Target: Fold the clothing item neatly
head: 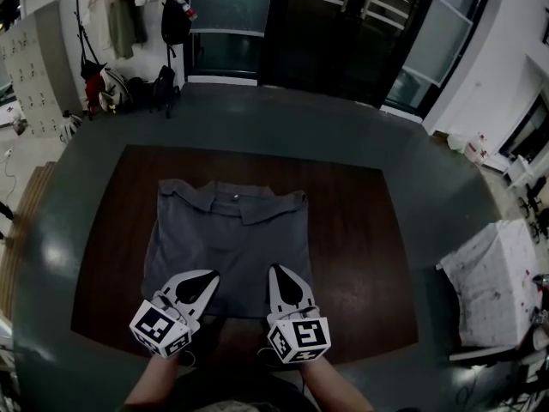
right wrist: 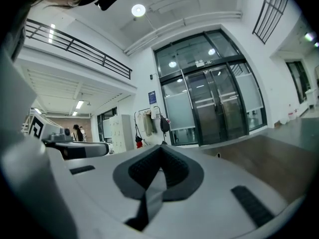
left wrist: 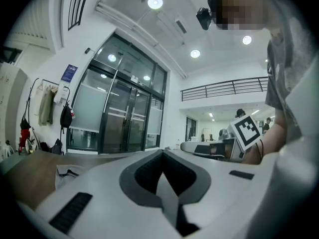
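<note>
Left gripper (head: 208,277) and right gripper (head: 276,273) clamp the shirt (head: 227,234) hem at 6 o'clock.
Only the gripper views show cloth pinched between the jaws; the head view shows bare table (head: 360,247) widest toward 3 o'clock.

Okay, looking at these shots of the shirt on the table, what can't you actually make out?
- Bottom hem of the shirt: in the head view, the left hand-held gripper and right hand-held gripper lie over it.
- How much cloth each shut gripper pinches: in both gripper views the jaws fill the lower frame, and only a grey strip shows between them.
- Clothes on the rack: head view, too small and dim to tell apart.
</note>
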### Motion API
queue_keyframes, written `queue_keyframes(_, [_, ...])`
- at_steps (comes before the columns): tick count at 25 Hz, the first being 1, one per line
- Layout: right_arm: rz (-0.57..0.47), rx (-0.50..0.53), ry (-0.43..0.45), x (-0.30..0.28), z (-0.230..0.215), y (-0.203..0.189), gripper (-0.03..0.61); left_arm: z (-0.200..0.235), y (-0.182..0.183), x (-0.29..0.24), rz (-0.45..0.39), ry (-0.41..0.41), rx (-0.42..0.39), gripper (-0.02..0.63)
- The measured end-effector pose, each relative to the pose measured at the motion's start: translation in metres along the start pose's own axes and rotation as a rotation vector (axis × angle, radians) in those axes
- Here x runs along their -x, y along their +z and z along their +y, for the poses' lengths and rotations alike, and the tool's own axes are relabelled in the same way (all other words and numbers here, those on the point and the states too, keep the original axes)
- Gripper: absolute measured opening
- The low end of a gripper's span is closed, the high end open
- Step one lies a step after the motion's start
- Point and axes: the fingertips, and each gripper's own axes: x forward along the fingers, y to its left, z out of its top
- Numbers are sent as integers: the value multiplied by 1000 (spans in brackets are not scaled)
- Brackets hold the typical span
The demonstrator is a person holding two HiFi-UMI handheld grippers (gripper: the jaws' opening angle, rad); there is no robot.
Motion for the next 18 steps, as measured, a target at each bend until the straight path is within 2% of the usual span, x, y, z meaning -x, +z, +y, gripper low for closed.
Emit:
queue_keyframes(5, [42, 8, -12, 3, 1, -12, -12, -5, -10, 4, 26, -8, 14, 8])
queue_keyframes(18, [79, 45, 8, 2, 17, -24, -12, 4, -11, 7, 15, 8, 9, 8])
